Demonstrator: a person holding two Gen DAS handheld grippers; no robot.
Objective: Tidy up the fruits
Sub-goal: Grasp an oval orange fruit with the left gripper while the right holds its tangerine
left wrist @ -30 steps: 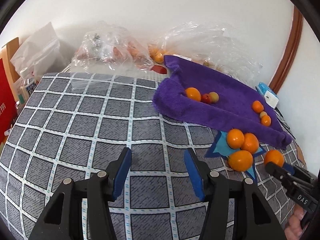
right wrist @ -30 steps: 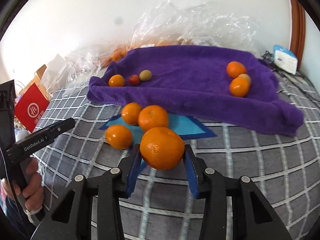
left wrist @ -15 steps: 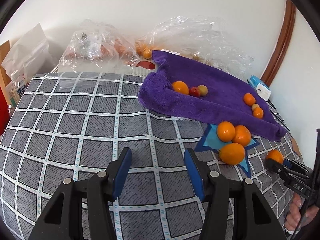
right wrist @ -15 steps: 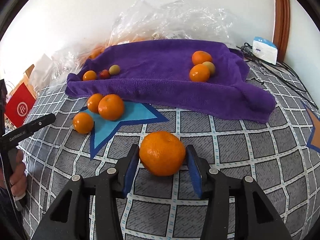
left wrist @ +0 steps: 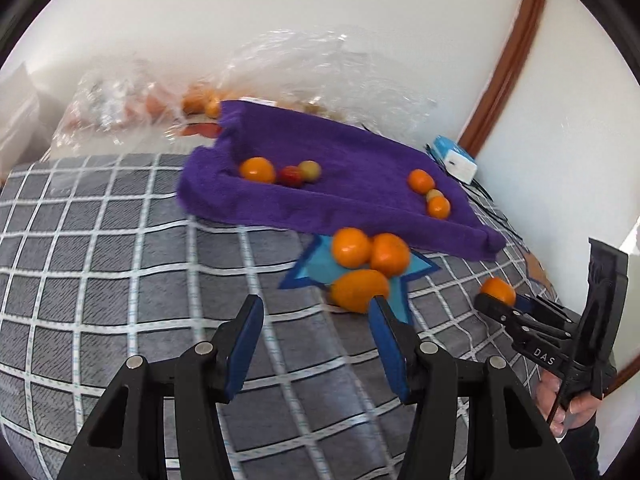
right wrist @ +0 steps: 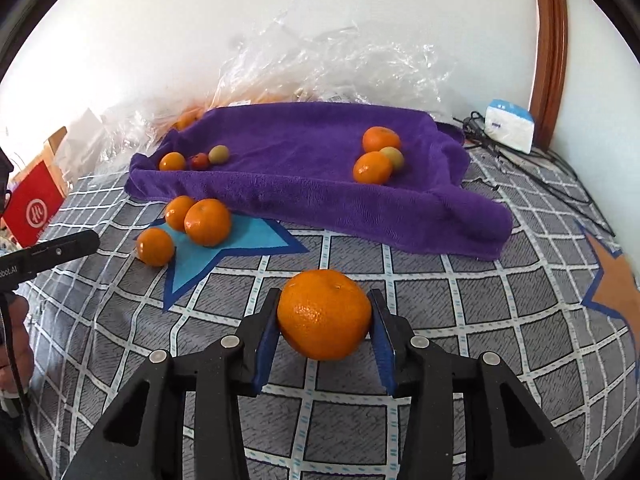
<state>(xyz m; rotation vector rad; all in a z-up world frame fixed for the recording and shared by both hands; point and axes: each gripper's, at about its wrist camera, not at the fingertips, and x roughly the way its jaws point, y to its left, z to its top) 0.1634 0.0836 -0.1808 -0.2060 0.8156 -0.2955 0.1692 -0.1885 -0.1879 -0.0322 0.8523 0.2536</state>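
My right gripper (right wrist: 325, 300) holds a large orange (right wrist: 324, 314) just above the checked cloth; its jaws are closing and both blue pads press on the fruit. The left wrist view shows this orange (left wrist: 498, 290) at the far right. Three oranges (right wrist: 208, 222) lie on a blue star patch (right wrist: 248, 240) to its left. My left gripper (left wrist: 316, 308) stands open with nothing in it, just short of those oranges (left wrist: 358, 290). A purple towel (right wrist: 304, 184) behind carries two small groups of fruit.
Crumpled clear plastic bags (right wrist: 328, 68) with more fruit lie against the back wall. A white and blue box (right wrist: 510, 130) and cables sit at the right. A red box (right wrist: 34, 208) stands at the left. An orange star patch (right wrist: 616, 288) marks the cloth's right side.
My right gripper has carried the orange away from the blue star to bare checked cloth at its right. My left gripper has swung towards the three oranges on the star.
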